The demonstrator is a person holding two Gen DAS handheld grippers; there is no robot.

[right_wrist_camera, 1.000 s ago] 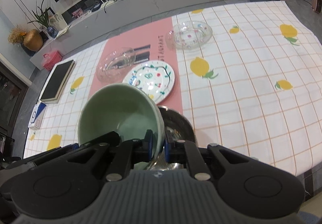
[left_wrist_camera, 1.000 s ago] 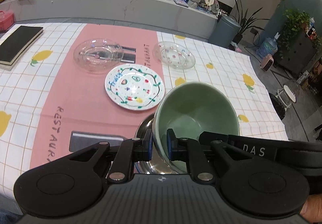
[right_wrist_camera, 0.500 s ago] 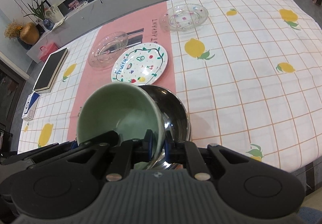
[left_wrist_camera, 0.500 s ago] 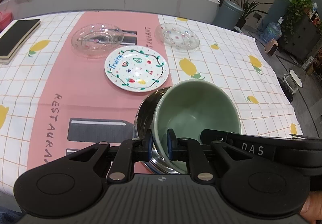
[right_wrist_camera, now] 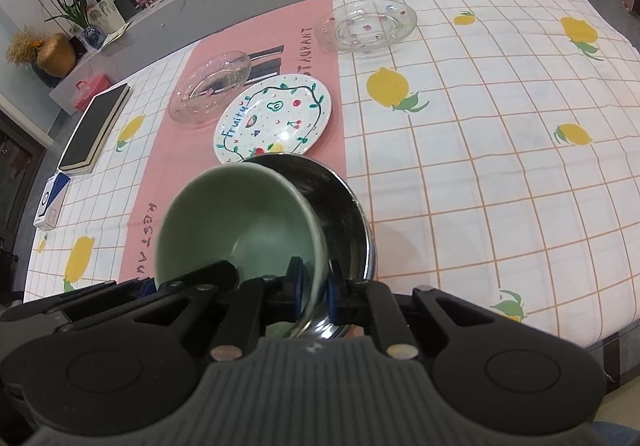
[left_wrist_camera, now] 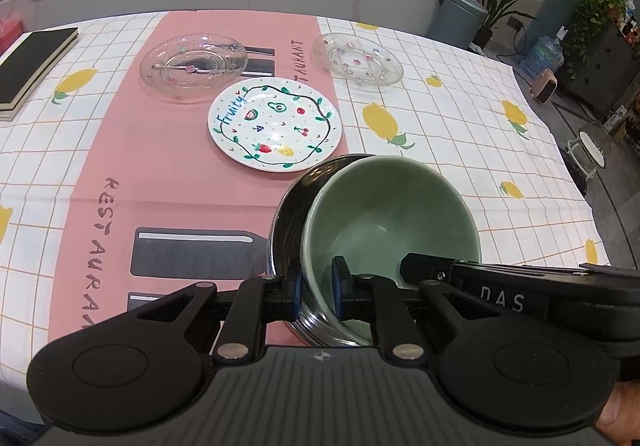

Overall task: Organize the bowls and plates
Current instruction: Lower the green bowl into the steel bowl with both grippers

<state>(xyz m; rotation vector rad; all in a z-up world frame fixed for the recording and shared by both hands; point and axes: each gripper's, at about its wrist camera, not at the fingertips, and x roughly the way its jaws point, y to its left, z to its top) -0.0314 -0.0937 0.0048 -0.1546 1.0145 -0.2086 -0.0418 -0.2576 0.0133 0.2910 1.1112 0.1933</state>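
Both grippers clamp the rim of a green bowl, which sits inside a steel bowl. My left gripper is shut on the bowl's near left rim. My right gripper is shut on its near right rim; the green bowl and the steel bowl show in that view too. A white "Fruity" plate lies just beyond the bowls. Two clear glass plates lie farther back, one on the left and one on the right.
A dark book lies at the table's far left. The checked cloth with lemons covers the table to the right, and its front edge is close below the grippers. A grey bin stands beyond the far edge.
The green bowl has come down into the steel bowl, held by both grippers, and the view has moved closer to the table.
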